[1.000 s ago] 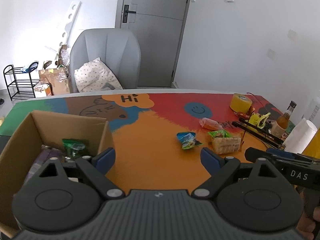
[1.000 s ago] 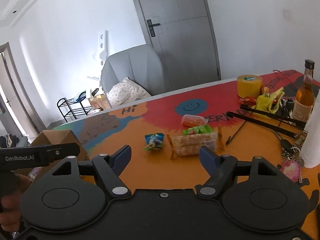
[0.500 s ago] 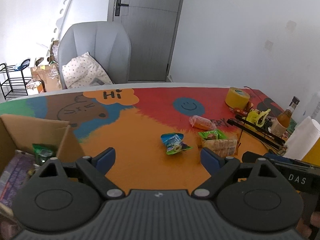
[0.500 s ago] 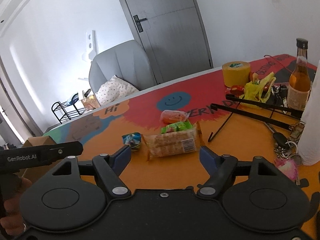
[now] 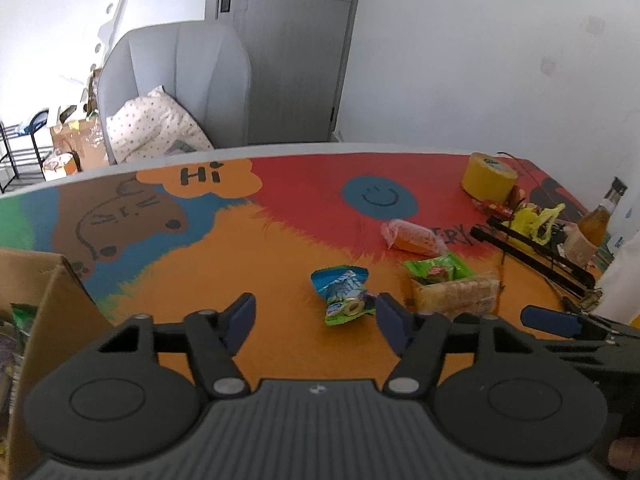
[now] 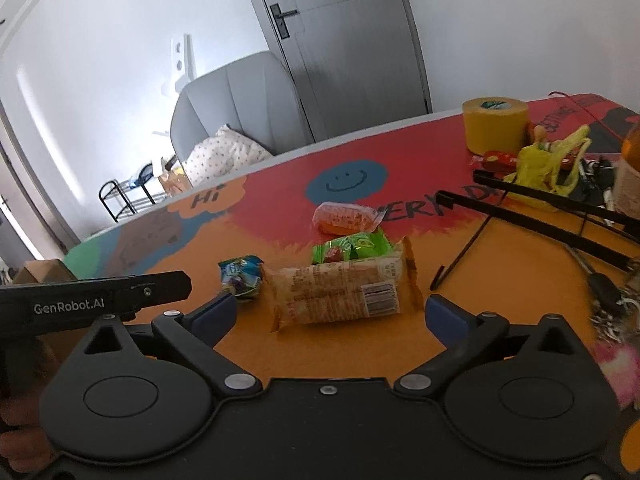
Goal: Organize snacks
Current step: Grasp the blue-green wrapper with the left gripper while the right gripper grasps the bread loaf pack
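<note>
A: What writing shows?

B: "Hi" on the table [image 5: 280, 344] beyond both claws; "GenRobot.AI" on the left gripper's side.

A: The snacks?

B: The cracker pack [image 6: 340, 292] lies crosswise just ahead of the right gripper [image 6: 332, 312], barcode end right. The blue packet [image 5: 342, 294] sits just ahead of the left gripper [image 5: 316, 318], toward its right finger.

A: Jaws?

B: Right opening wide, left closing; both hold nothing.

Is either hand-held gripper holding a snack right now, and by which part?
Nothing is held. The left hand-held gripper is closing beside the blue packet; the right hand-held gripper is opening before the cracker pack. Neither touches its snack.
</note>
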The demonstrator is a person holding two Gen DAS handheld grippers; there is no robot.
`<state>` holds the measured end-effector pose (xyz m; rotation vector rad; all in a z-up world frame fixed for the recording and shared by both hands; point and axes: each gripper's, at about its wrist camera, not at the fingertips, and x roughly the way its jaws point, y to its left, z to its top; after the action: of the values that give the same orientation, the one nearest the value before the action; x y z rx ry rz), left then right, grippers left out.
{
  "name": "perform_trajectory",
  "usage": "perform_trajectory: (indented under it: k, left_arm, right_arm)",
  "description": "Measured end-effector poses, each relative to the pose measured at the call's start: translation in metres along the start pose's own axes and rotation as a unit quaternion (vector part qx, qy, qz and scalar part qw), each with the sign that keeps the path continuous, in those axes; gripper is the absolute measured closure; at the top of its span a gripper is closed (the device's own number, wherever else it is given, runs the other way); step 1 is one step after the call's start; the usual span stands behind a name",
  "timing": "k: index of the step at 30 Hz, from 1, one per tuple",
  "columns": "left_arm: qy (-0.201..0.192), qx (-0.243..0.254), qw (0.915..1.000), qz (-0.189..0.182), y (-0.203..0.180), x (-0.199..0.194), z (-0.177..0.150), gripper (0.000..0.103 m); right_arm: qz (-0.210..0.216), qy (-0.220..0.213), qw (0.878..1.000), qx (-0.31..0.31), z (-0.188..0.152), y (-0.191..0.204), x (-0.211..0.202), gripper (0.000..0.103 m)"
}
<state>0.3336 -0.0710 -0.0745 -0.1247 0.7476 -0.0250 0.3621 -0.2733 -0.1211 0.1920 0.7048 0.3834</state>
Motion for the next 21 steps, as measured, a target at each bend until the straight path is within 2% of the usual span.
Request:
perform_trajectory:
  k: [7, 12, 13, 18, 21]
  left_arm:
    - [0.015, -0.013, 0.9997, 0.011, 0.007, 0.023, 0.005, 0.041]
    - [0.017, -0.023, 0.9995, 0.009, 0.01, 0.032, 0.008, 0.041]
    - [0.018, -0.024, 0.9995, 0.008, 0.01, 0.034, 0.008, 0.041]
    - [0.021, -0.024, 0.9995, 0.0, 0.007, 0.041, 0.009, 0.039]
    - [0.02, -0.024, 0.9995, -0.004, 0.004, 0.045, 0.01, 0.037]
  right_arm:
    - [-0.015, 0.01, 1.0, -0.015, 0.0, 0.003, 0.024, 0.0]
    - [-0.024, 0.002, 0.999, -0.036, -0.002, 0.007, 0.032, 0.001]
    - [-0.026, 0.0, 0.999, -0.04, -0.002, 0.008, 0.034, 0.002]
    - [-0.028, -0.011, 0.998, -0.047, -0.002, 0.005, 0.031, 0.023]
    - [-0.023, -0.012, 0.999, -0.039, 0.0, -0.001, 0.028, 0.029]
